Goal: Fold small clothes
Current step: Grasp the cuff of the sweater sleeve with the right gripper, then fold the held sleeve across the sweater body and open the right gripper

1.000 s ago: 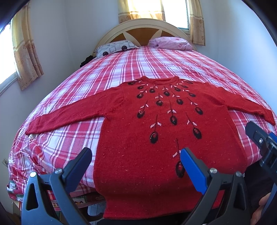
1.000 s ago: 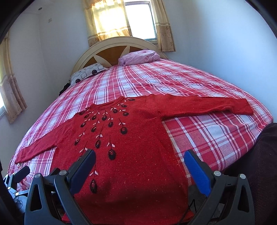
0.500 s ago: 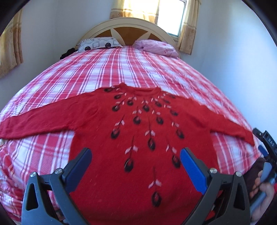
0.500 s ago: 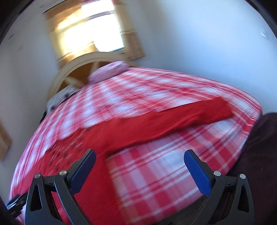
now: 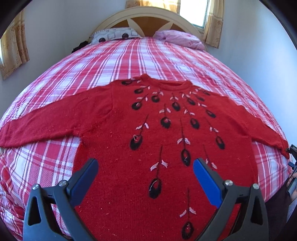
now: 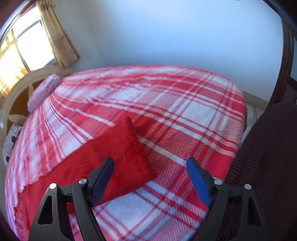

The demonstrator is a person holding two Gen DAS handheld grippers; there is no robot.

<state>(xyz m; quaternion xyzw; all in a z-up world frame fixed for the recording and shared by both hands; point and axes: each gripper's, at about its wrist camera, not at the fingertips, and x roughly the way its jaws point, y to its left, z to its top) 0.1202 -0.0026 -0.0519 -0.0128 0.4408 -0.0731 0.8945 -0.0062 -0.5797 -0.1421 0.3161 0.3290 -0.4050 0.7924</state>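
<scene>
Two grippers over one red sweater (image 5: 148, 133), which lies flat and face up on the plaid bedspread (image 5: 130, 59), neckline toward the headboard (image 5: 148, 16), hem at the foot edge. Its left sleeve (image 5: 46, 120) stretches out to the bed's left edge. Left gripper (image 5: 145, 166) hangs above the lower body of the sweater, jaws wide apart, nothing between them. Further right, the right sleeve (image 6: 118, 153) runs toward the right edge, cuff end lying flat on the plaid. Right gripper (image 6: 150, 166) sits over that cuff, jaws apart and just now closing in; the cuff appears to lie under the left finger rather than pinched, though blur makes this uncertain. Dark upholstered seat (image 6: 269, 157) beside the bed's right corner.
</scene>
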